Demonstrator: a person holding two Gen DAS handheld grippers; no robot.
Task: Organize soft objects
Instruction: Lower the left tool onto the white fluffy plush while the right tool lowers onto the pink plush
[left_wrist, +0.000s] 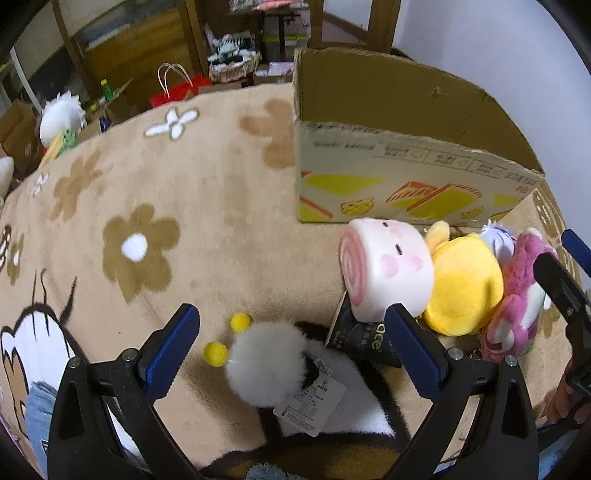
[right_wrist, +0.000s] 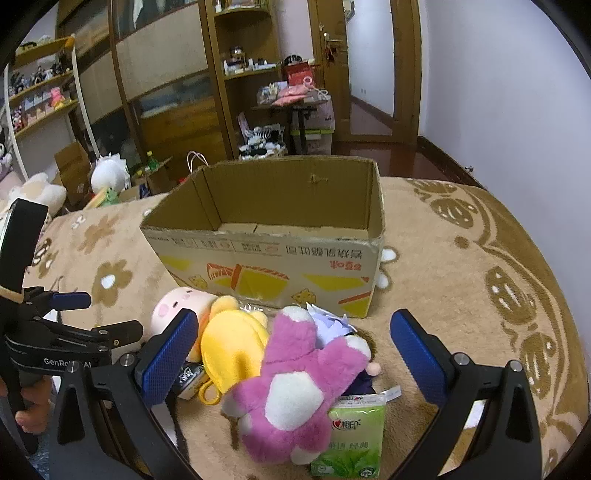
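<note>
With the cardboard box (right_wrist: 266, 254) standing empty, the step in hand was judged to be a first grasp, best taken across a toy's plump middle, clear of tags. The right gripper (right_wrist: 291, 350), fully spread and holding nothing, straddled the pink plush (right_wrist: 295, 387) just before the box. The left gripper (left_wrist: 291, 347), equally wide and empty, framed the white pompom (left_wrist: 266, 362), farther from the box.

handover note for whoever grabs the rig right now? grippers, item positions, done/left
Left gripper: open, empty, around the white pom-pom toy.
Right gripper: open, empty, over the pink plush.
Cardboard box: open; what shows of its inside is empty.
On the blanket before the box: swirl-roll plush, yellow plush, pink plush, a purple item partly hidden, green tissue pack.
Done: nothing boxed.
Left: probably every soft item.
</note>
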